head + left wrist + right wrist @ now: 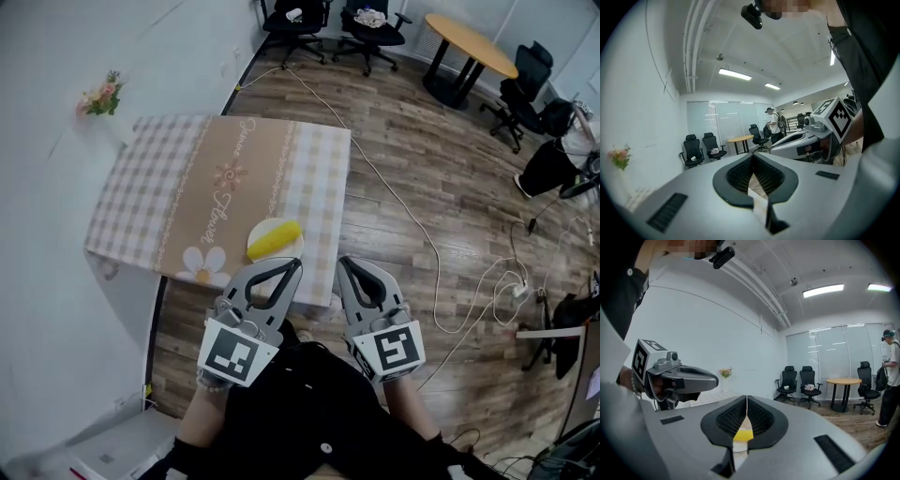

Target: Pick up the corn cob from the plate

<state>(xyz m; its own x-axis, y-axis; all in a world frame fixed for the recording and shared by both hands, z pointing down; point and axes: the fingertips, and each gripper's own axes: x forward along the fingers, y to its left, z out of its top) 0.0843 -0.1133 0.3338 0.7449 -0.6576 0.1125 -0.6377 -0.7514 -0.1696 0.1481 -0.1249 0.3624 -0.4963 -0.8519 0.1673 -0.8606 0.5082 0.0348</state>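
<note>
The left gripper point(293, 266) has its jaws pressed together along their whole length, and its own view point(753, 158) shows nothing caught between them. The right gripper point(344, 265) is likewise closed tip to tip and empty point(746, 400). Through the slot below its jaws a strip of the yellow corn cob point(742, 434) shows farther off, untouched. The corn cob point(276, 237) lies slantwise on a small round plate point(294, 249) at the near edge of the counter point(141, 187), on the checked cloth point(319, 178) and just right of a printed white flower. Both grippers sit side by side on the near side of the plate, the left one's tips closest to it, neither in contact with plate or cob
</note>
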